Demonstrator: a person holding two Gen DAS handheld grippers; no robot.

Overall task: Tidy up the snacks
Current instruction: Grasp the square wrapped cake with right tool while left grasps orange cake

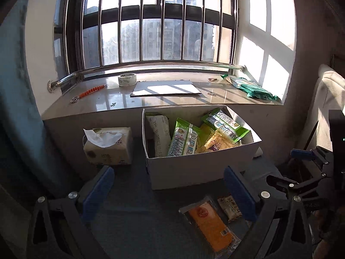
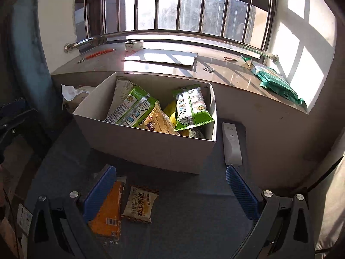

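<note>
Snacks are seen in two places: two flat packets lie loose on the blue-grey table surface, and several more are already piled in the open white cardboard box (image 2: 148, 149) at the centre of the right wrist view. The loose pair, an orange rectangular packet in clear film (image 2: 106, 212) and a smaller tan pillow-shaped packet with brown print (image 2: 140, 204), lie side by side at the lower left of that frame, just in front of the box. Both are judged to be light and soft, with slippery crinkling film and probably breakable contents, so a gentle pinch across the short width, near the middle, is suggested rather than a pull on a sealed end. Inside the box, two green-and-clear bags can be counted, along with one pale beige bag and at least one yellow one; anything beneath them is hidden. The right gripper (image 2: 170, 192) is held with its blue pads spread wide and nothing between them, the orange packet lying under its left pad. The left gripper (image 1: 170, 192) is likewise spread wide and empty, above the same two packets at the lower right of its own frame.
</note>
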